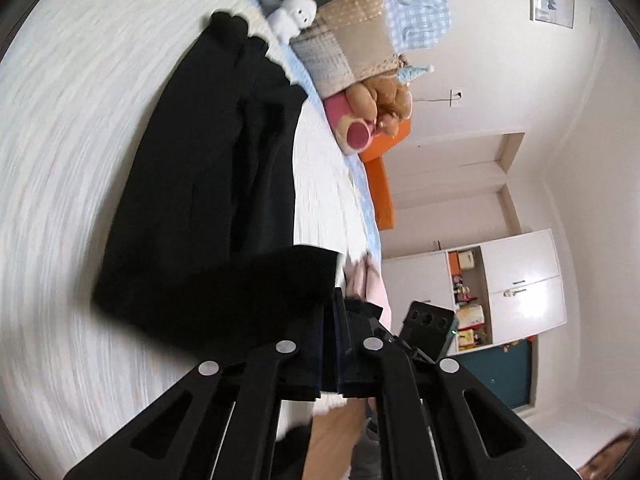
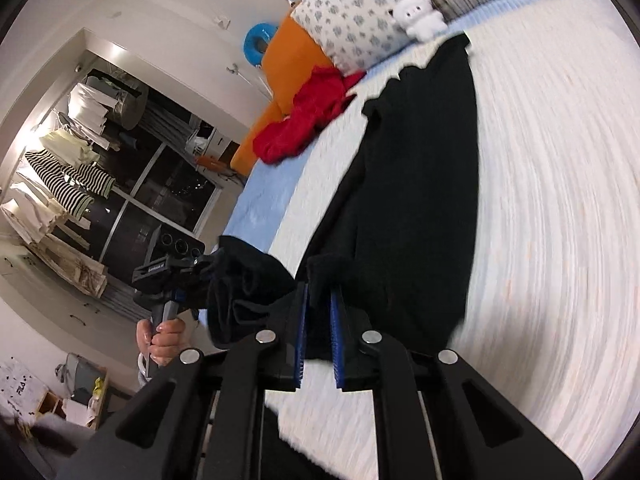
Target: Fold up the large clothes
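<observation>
Black garment (image 1: pixel 192 184), a large dark cloth piece of soft, matt fabric, lies lengthwise on the white ribbed bedspread (image 1: pixel 72 128), its far end reaching toward the pillows and the small white plush toy (image 1: pixel 294 12) at the head of the bed. The near edge is raised off the bed. Left gripper (image 1: pixel 336 344) is clenched on a bunched fold of that edge, the cloth filling the gap between its fingers. Right gripper (image 2: pixel 320 340) grasps a neighbouring part of the same edge, a strip of black fabric pinched between its blue-lined pads (image 2: pixel 337 344). In the right wrist view the person's left hand (image 2: pixel 162 340) shows, wrapped round the handle of the other tool, with cloth hanging from it in a loose clump.

Judged from its drape and creases, the garment is limp, light to moderate in weight, not slippery and not fragile; it will sag between two holds and will not keep a line unaided. Holds are best taken at corners or along a hem, set well apart, so that the edge stays taut while it is carried over. A red garment (image 2: pixel 308 116) lies near the orange headboard (image 2: pixel 286 64), apart from the work.
</observation>
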Available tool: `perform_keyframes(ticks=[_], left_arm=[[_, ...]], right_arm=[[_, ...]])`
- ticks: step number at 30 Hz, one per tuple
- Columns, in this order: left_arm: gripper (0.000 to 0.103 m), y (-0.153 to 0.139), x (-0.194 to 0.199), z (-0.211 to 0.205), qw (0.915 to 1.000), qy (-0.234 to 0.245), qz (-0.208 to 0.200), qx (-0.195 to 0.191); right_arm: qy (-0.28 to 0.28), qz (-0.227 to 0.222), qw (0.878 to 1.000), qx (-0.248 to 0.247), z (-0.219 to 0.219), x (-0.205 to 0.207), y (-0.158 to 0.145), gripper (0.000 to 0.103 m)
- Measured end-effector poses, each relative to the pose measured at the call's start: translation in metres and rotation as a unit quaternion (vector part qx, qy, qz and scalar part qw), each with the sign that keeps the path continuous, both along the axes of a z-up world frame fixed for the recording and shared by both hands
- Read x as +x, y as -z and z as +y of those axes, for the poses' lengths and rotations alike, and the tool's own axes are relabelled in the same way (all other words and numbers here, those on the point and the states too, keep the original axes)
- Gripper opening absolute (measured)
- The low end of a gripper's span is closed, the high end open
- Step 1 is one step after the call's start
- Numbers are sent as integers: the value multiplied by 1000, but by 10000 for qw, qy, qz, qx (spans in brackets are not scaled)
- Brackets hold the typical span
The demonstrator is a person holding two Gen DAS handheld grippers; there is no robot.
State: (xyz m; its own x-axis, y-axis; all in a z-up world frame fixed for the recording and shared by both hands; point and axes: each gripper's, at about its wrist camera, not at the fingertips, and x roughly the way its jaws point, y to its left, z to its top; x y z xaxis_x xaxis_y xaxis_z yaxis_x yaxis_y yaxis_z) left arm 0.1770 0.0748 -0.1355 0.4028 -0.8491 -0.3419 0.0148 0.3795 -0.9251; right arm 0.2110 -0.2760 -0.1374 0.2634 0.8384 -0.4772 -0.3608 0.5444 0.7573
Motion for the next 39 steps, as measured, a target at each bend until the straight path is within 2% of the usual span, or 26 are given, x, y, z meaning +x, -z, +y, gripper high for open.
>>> perform_keyframes(ticks=[2,5,10,13,15,17,19,23,25,27,28,30,32,34,36,37,38,39], left_arm=[[9,-1,32,2,9999,-50,4,143],[9,17,82,5,9990,-125,247,340],[9,50,127,8,9970,-266,536,499],[9,71,142,13,9960,-432,550,552],[9,75,143,15,9946,-589,337,782],[9,71,137,13,9907,-728,4,1150],[9,68,135,12,9886,-877,-294,1191],[8,54,135,13,9885,-1059,-765,766],[9,39,138,7,9840,-1013,-1060,1016],[9,40,144,2,9810,-1011,-954,1352],[9,45,147,1,9809,-1016,-840,1428],[9,63,152,0,9777,-1085,-500,1727],[10,82,154,-3,9761,-1092,-237,1862],[10,91,153,-3,9779,-1100,-149,1774],[10,87,150,-2,9773,-1158,-192,1767],[15,80,148,-4,9752,-1166,-248,1862],[33,74,146,-5,9727,-1188,-313,1970],[46,62,142,-7,9679,-1242,-467,2134]], right_arm=[[160,-49,9998,-101,3,30,-4,10],[376,69,9992,-147,6,69,5,9],[587,360,9960,-570,13,117,39,9],[722,506,9925,-844,16,132,62,9],[822,501,9905,-980,18,138,73,8],[1012,251,9867,-1244,20,135,77,7],[1217,60,9838,-1312,19,134,77,5],[1429,-55,9859,-872,12,136,66,1],[1452,-265,9850,-896,17,143,54,1],[1401,-339,9850,-948,21,148,45,1],[1410,-393,9839,-1023,22,148,42,5],[1422,-553,9803,-1256,24,143,33,5],[1334,-904,9779,-1334,28,124,15,10],[922,-1197,9782,-1422,42,103,1,45],[568,-1409,9735,-1712,60,83,-5,44],[344,-1439,9706,-1897,73,74,-3,42],[224,-1397,9673,-2105,83,70,3,40],[174,-1340,9613,-2402,92,70,12,33]])
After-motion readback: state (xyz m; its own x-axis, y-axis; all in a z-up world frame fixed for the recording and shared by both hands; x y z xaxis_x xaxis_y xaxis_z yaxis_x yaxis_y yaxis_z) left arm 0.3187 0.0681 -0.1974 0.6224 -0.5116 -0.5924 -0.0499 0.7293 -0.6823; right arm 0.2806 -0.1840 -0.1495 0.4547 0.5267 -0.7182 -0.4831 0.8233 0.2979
